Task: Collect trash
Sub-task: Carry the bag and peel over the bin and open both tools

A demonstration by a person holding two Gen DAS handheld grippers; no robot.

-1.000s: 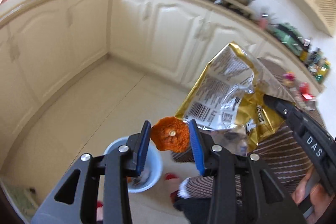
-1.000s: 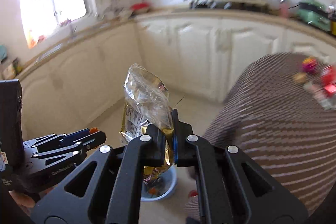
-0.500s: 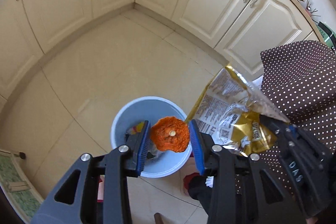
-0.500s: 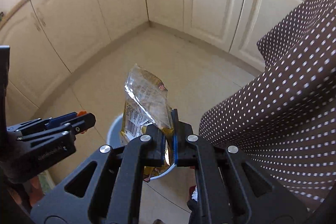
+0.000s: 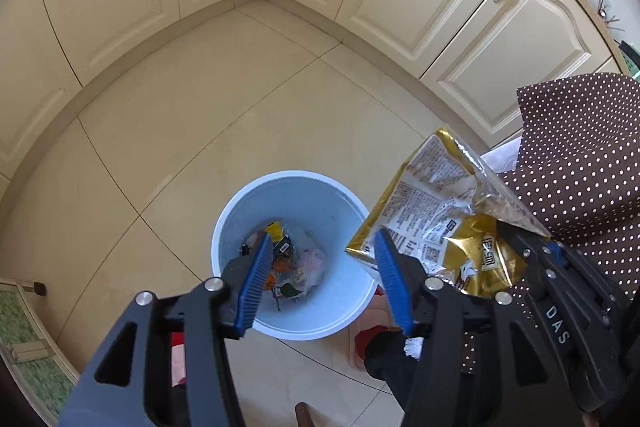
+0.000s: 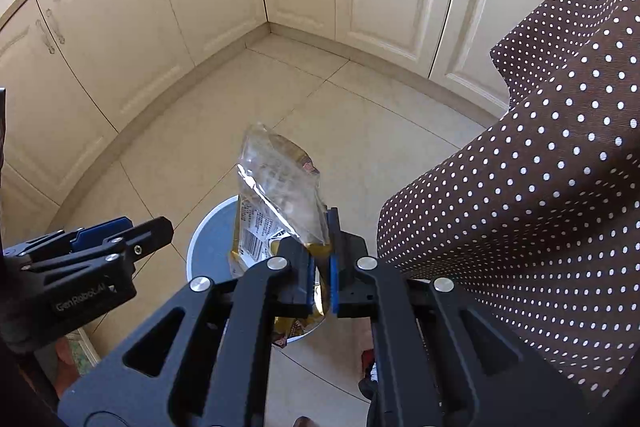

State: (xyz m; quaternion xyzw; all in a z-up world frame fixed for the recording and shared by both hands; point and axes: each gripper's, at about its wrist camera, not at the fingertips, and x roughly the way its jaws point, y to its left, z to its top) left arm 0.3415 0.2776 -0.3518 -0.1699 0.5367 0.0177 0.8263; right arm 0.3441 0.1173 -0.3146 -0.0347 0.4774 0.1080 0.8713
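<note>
Now your gold snack bag (image 6: pixel 276 195) is pinched at its lower edge in the right gripper (image 6: pixel 320 267), whose jaws are clamped on the foil, and it stands above the near-right rim of the pale blue bin (image 5: pixel 236 211) on the tiled floor (image 5: pixel 224 99). Your left gripper (image 5: pixel 320 279) hangs right over the bin mouth; its jaws have just been opening and nothing sits between them, only wrappers down in the bin. To drop the bag cleanly, bring the right gripper further over the middle of the opening before you part the jaws, since the bag is wide and light and could catch the rim or slide toward the spotted brown cloth (image 6: pixel 540 167) beside it.
</note>
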